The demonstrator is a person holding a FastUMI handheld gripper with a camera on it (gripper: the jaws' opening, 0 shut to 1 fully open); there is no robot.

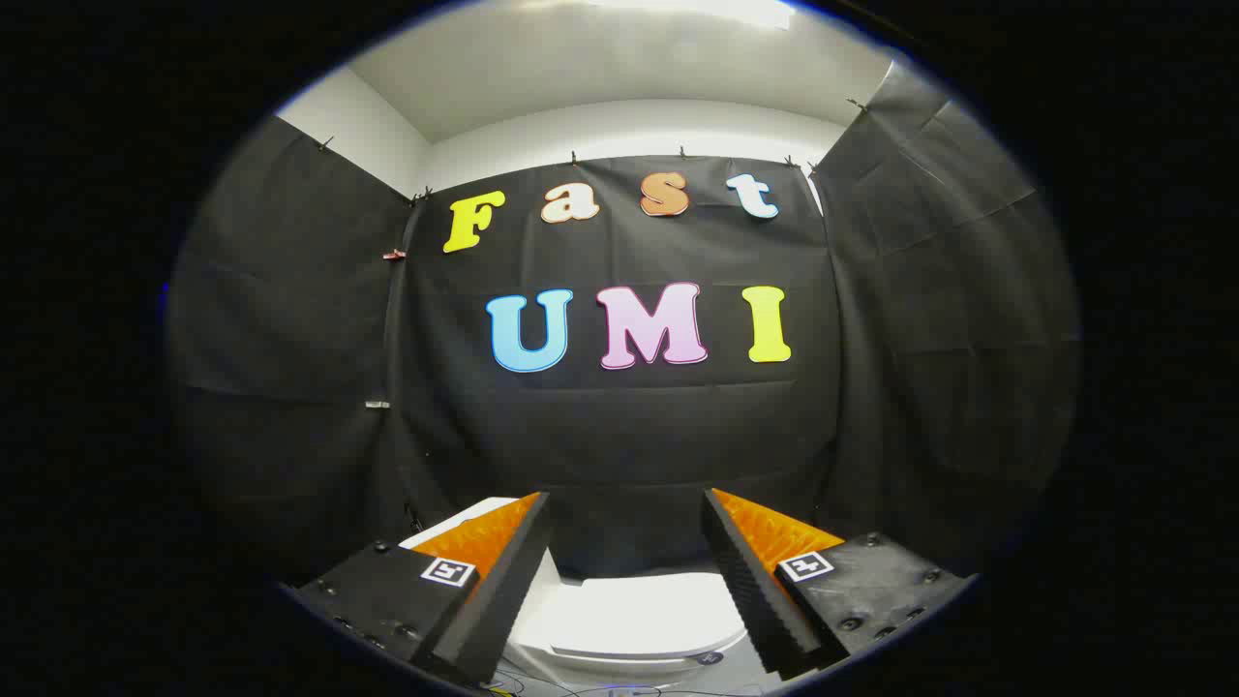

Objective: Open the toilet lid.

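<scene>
Black cloth (619, 436) walls the booth on three sides, with a pale ceiling above. I have the gripper (627, 513) held high and level, its fingers spread wide with nothing between them. Below and between the fingers sits the white toilet (523, 639), its lid (649, 615) down and seemingly closed; the tank (455, 518) peeks out behind one finger. My worry is the approach: I judge the lid's front edge to be thin and smooth, so the fingers could slide off, or catch the seat along with it. Coming down too steeply might simply press the lid shut.
</scene>
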